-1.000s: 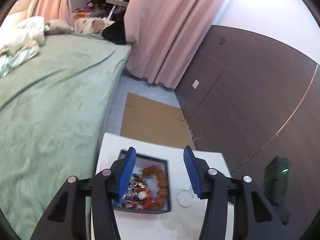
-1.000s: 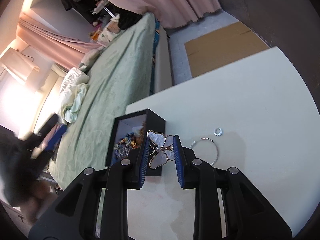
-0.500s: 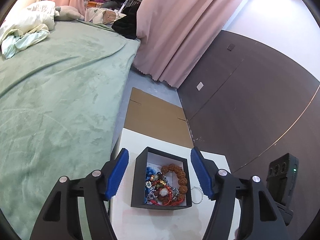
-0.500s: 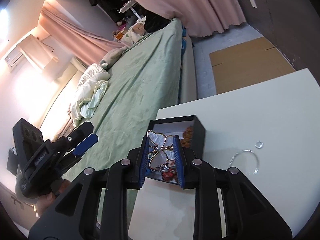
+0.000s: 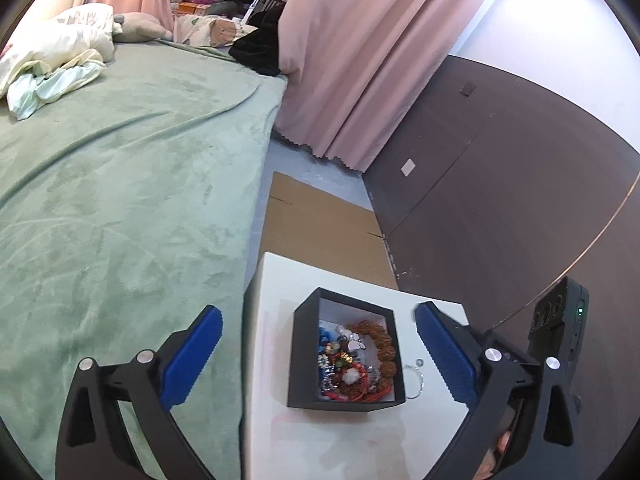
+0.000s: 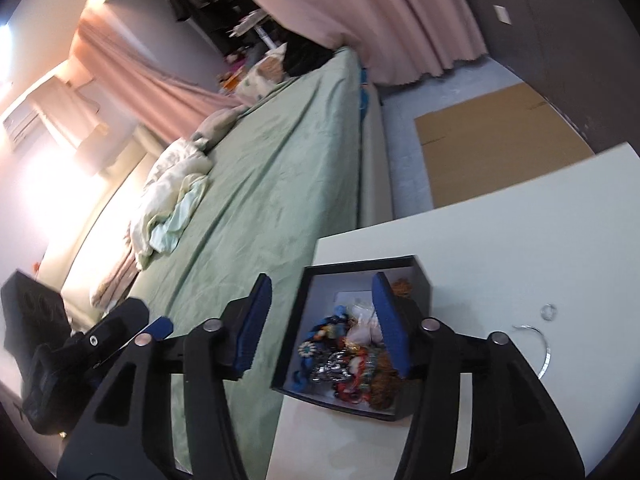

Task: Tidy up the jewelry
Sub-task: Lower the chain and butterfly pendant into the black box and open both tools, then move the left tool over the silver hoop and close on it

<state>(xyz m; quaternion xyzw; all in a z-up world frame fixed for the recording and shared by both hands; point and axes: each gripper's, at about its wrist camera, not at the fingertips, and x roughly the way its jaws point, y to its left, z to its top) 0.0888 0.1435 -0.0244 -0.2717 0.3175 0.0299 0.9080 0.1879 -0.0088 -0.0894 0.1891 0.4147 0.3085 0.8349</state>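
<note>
1. My left gripper (image 5: 318, 330) stands spread as wide as it goes, its ribbed blue pads (image 5: 188, 354) having just been opening; nothing is pinched, and the black jewelry box (image 5: 298, 356) sits on the table beyond the gap.
2. My right gripper (image 6: 320, 320) has just been opening too and is about half spread, with nothing pressed between its pads (image 6: 252, 326).
3. The box is matte, square and open-topped with a pale lining, standing on the smooth white table (image 5: 340, 444) at its edge nearest the green velvety bedspread (image 5: 120, 200).
4. Inside lies a tangle: knobbly brown bead bracelet (image 5: 378, 336) at 2 o'clock, blue pieces at 10 o'clock, red cord at 6 o'clock.
5. The left view shows a pearly butterfly brooch (image 5: 355, 342) lying on the heap; in the right view I think it is the pale blur (image 6: 362, 330) by the right pad, though motion smears it.
6. A thin silver bangle (image 6: 542, 350) and a small ring (image 6: 549, 312) lie on the table at the box's 3 o'clock, clearest from the right wrist.
</note>
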